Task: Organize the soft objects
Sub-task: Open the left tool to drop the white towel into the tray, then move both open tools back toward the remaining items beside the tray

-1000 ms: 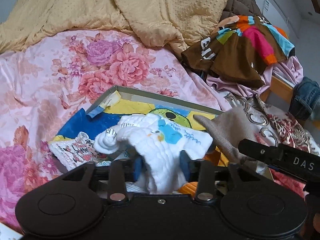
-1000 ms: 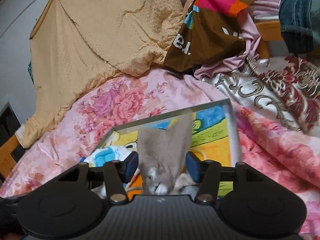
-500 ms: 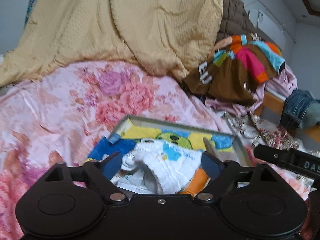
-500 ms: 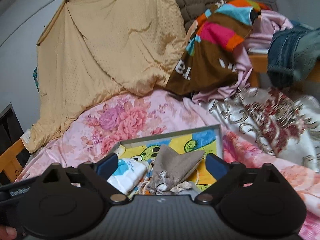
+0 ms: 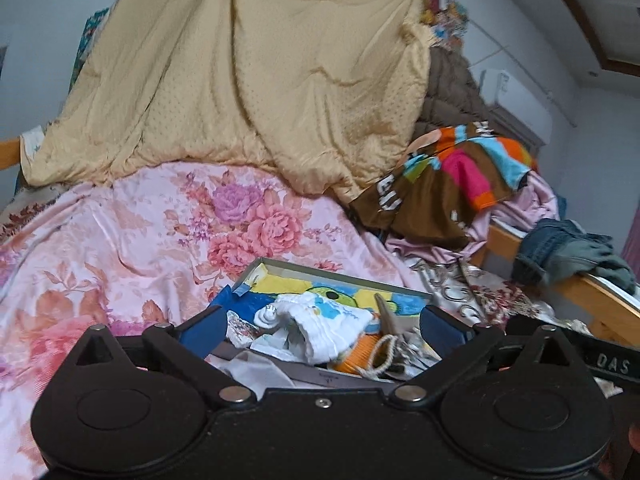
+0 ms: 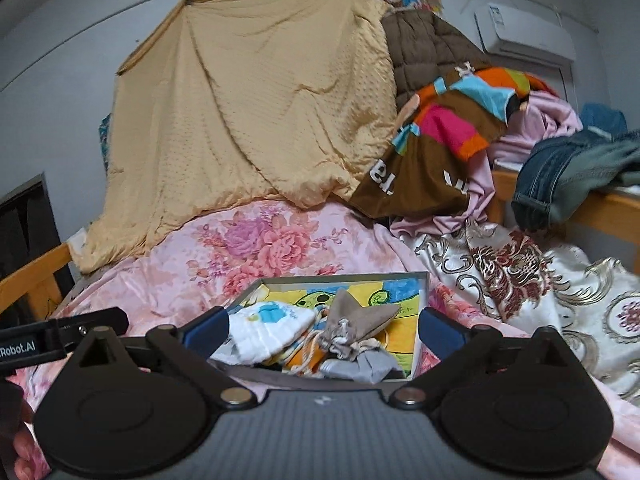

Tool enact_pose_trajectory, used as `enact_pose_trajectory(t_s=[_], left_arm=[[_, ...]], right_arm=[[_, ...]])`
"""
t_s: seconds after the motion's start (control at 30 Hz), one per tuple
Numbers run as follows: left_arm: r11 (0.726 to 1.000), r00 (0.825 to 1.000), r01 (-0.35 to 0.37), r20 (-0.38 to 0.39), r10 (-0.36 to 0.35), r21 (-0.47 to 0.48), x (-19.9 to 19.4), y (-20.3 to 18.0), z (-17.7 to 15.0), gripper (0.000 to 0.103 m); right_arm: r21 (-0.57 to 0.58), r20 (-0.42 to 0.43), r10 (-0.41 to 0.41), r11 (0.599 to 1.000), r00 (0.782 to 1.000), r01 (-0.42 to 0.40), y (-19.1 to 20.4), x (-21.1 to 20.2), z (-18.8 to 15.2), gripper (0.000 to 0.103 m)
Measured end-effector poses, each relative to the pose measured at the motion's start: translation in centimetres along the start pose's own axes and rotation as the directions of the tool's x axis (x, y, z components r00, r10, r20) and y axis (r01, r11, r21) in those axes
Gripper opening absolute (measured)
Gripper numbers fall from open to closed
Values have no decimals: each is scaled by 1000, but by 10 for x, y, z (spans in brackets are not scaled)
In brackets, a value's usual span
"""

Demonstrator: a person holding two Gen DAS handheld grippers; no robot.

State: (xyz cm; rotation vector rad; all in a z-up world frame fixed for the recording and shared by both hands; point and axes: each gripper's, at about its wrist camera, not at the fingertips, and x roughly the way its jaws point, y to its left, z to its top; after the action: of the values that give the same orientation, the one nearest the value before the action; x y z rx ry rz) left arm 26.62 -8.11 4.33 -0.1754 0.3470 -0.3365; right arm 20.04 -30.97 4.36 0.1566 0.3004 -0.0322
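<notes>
In the box (image 6: pixel 420 280), beyond spread tongs (image 6: pixel 324 328), pouch (image 6: pixel 360 320)

You are in a home bedroom: a wooden-framed bed (image 6: pixel 600 204) under a pink floral quilt (image 6: pixel 256 248), heaped clothes (image 6: pixel 452 136), a white wall air conditioner (image 6: pixel 524 32).

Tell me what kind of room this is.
Most likely a bedroom: a floral bedspread covers a bed, a tan quilt and a heap of clothes sit behind, and an air conditioner hangs on the wall.
</notes>
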Motion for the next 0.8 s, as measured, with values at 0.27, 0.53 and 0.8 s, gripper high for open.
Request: enact_pose_trajectory(t_s=[0.27, 0.53, 0.8], left_arm=[[1000, 999, 19, 32, -20, 24, -61, -1, -18, 102], [999, 1000, 9, -30, -8, 44, -99, 9, -57, 102], [998, 997, 31, -78, -26, 62, -113, 20, -83, 102]], right_arm=[[-28, 14, -19, 999, 1000, 20, 15, -53, -37, 103], [-74, -11, -24, 997, 1000, 23, 26, -83, -65, 103], [-81, -70, -73, 995, 995, 67, 22, -98, -86, 103]])
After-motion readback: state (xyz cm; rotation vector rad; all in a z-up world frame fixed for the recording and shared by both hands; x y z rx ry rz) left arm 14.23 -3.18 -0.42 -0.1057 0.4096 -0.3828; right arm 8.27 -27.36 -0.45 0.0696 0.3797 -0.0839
